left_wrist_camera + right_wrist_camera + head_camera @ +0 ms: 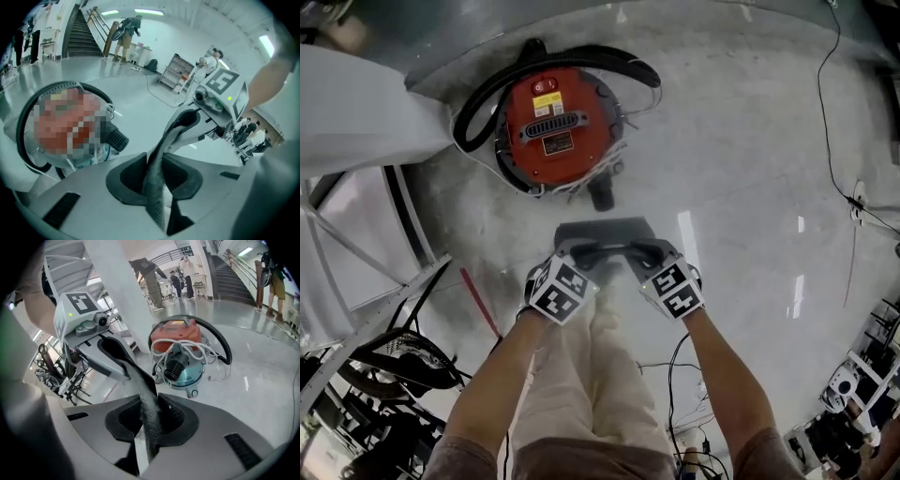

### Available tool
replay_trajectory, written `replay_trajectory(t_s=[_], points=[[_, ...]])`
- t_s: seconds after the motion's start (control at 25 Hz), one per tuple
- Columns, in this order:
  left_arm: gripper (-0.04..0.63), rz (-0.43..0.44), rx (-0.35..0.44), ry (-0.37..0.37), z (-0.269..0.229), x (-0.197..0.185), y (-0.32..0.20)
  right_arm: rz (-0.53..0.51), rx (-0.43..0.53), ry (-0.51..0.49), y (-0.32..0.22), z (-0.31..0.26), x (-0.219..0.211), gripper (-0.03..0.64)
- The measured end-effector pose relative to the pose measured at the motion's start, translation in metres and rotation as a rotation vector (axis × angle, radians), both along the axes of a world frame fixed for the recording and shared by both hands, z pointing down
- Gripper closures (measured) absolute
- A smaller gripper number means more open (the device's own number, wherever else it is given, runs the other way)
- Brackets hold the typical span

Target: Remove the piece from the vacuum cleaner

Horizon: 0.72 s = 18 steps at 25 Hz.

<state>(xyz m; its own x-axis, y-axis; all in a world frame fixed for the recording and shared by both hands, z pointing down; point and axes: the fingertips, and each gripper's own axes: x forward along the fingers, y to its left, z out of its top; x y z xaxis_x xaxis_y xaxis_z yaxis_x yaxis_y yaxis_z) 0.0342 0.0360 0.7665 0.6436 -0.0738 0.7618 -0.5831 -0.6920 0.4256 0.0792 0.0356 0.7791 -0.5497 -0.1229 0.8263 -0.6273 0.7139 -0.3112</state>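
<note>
Two grippers are clamping the same grey piece (602, 230), one at each end, and holding it off the floor (741, 169) in front of the person. The left gripper (581, 255) is biting on the piece's left end and the right gripper (649, 253) on its right end. In each gripper view the jaws are standing almost together, pressing on a thin, mesh-textured edge of the piece that is running across from one gripper to the other.

The vacuum cleaner (555, 127), round with a red top, is sitting on the floor beyond the piece and well apart from it, near a white structure (356, 112) at the floor's left side. A black hose (581, 54) is curling around its far side, and a white cord (180, 350) is lying bunched against the side nearer the grippers. Its black ribbed port (176, 366) is facing toward the grippers. The person's pale trousers (600, 375) are showing below the piece.
</note>
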Motion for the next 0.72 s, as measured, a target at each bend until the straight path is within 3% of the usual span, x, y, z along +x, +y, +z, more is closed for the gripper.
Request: replay_trajectory(t_s=[0.4,0.72], points=[[0.517,-0.039,0.062,0.054,-0.155,-0.015,-0.017,0.047,0.116,-0.064,-0.022,-0.157,-0.013,0.563],[0.512,0.011,0.201,0.088,-0.298,-0.018,-0.041,0.154,0.237,-0.128,-0.046,-0.298,-0.013,0.554]])
